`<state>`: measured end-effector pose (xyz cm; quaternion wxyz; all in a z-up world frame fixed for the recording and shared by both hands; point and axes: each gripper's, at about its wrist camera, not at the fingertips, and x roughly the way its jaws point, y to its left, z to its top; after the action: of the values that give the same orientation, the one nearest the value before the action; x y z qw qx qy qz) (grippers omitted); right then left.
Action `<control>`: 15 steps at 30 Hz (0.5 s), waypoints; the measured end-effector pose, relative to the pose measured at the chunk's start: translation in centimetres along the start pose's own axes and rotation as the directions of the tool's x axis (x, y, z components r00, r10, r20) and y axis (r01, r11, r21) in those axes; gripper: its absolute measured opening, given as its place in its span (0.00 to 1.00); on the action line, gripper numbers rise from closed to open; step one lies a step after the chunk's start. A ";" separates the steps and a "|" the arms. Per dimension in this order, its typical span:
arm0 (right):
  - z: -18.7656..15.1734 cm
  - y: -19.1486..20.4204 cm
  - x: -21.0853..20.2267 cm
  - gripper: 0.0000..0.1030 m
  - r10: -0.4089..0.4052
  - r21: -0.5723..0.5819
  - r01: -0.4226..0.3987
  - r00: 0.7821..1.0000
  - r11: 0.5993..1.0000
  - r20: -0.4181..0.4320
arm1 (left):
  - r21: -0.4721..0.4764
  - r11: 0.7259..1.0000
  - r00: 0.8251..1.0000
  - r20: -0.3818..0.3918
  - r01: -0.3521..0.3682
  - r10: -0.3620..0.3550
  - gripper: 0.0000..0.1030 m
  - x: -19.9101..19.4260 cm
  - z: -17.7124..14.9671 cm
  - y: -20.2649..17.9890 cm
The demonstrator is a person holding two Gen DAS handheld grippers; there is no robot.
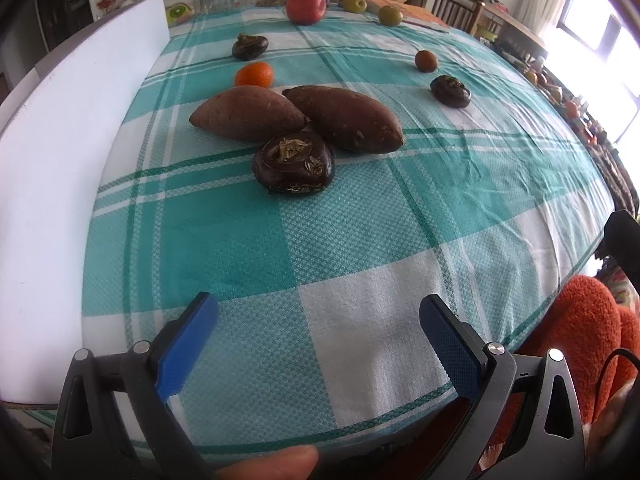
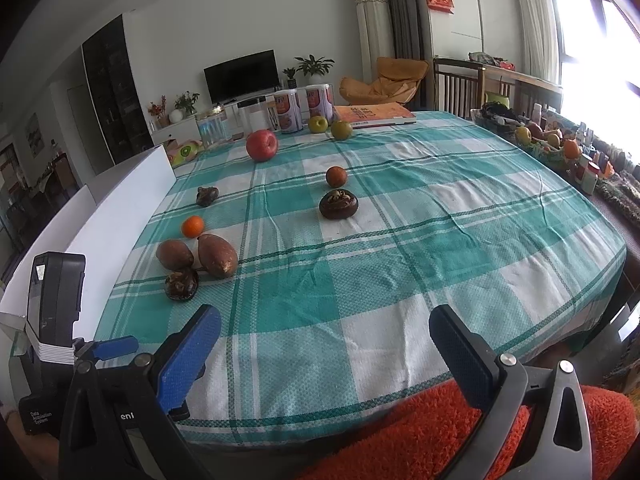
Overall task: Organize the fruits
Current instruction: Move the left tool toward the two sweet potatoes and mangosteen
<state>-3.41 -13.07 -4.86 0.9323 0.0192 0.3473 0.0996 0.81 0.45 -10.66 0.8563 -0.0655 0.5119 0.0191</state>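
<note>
Two brown sweet potatoes (image 1: 250,114) (image 1: 346,118) lie touching on the teal checked tablecloth (image 1: 360,220), with a dark water chestnut (image 1: 294,164) in front of them and a small orange (image 1: 254,75) behind. Further back sit another water chestnut (image 1: 250,46), a third (image 1: 451,91), a brown round fruit (image 1: 425,61), a red apple (image 1: 306,6) and two green fruits (image 1: 355,4) (image 1: 390,15). My left gripper (image 1: 318,316) is open over the near cloth, empty. My right gripper (image 2: 324,330) is also open and empty near the table's front edge, with the left gripper's body (image 2: 56,320) at its left.
A white board (image 1: 60,160) stands along the table's left side. Two cans (image 2: 304,108), a glass jar (image 2: 212,126) and an orange book (image 2: 374,114) stand at the far edge. A basket of fruit (image 2: 548,142) is at the right. An orange fuzzy sleeve (image 2: 420,436) lies below.
</note>
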 end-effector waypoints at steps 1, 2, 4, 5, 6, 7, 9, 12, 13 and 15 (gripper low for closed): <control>0.0 0.0 0.1 1.00 -0.001 -0.002 0.001 1.000 1.000 0.000 | 0.005 1.000 1.000 0.000 -0.005 0.005 0.99 0.0 0.0 -0.1; 0.0 0.1 0.1 1.00 -0.001 -0.005 0.001 1.000 1.000 -0.001 | 0.011 1.000 1.000 -0.001 -0.011 0.011 0.99 0.1 0.0 -0.2; 0.0 0.1 0.1 1.00 -0.001 -0.005 0.001 1.000 1.000 0.000 | 0.021 1.000 1.000 -0.002 -0.023 0.023 0.99 0.2 0.0 -0.4; 0.0 0.2 0.1 1.00 -0.001 -0.004 0.001 1.000 1.000 -0.001 | 0.024 0.999 1.000 -0.003 -0.028 0.028 0.99 0.2 0.0 -0.4; 0.0 0.1 0.1 1.00 0.000 -0.002 0.000 1.000 1.000 -0.001 | 0.026 0.999 0.999 -0.004 -0.033 0.033 0.99 0.2 0.0 -0.5; 0.0 0.2 0.1 1.00 -0.001 -0.003 0.001 1.000 1.000 -0.001 | 0.028 0.999 0.999 -0.005 -0.036 0.036 0.99 0.2 0.0 -0.5; 0.0 0.2 0.1 1.00 0.000 -0.002 0.000 1.000 1.000 0.000 | 0.030 0.999 0.999 -0.005 -0.039 0.040 0.99 0.3 0.1 -0.6; 0.0 0.2 0.1 1.00 -0.001 -0.003 0.001 1.000 1.000 -0.001 | 0.033 0.998 0.999 -0.007 -0.045 0.045 0.99 0.3 0.1 -0.7; 0.0 0.1 0.1 1.00 0.000 -0.003 0.000 1.000 1.000 -0.001 | 0.034 0.998 0.999 -0.007 -0.046 0.046 0.99 0.3 0.1 -0.7; 0.0 0.2 0.1 1.00 0.000 -0.003 0.000 1.000 1.000 0.000 | 0.034 0.998 0.999 -0.008 -0.051 0.051 0.99 0.4 0.0 -0.7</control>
<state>-3.37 -12.88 -4.90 0.9322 0.0175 0.3473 0.1001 1.09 -0.28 -10.89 0.8544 -0.0383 0.5173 0.0320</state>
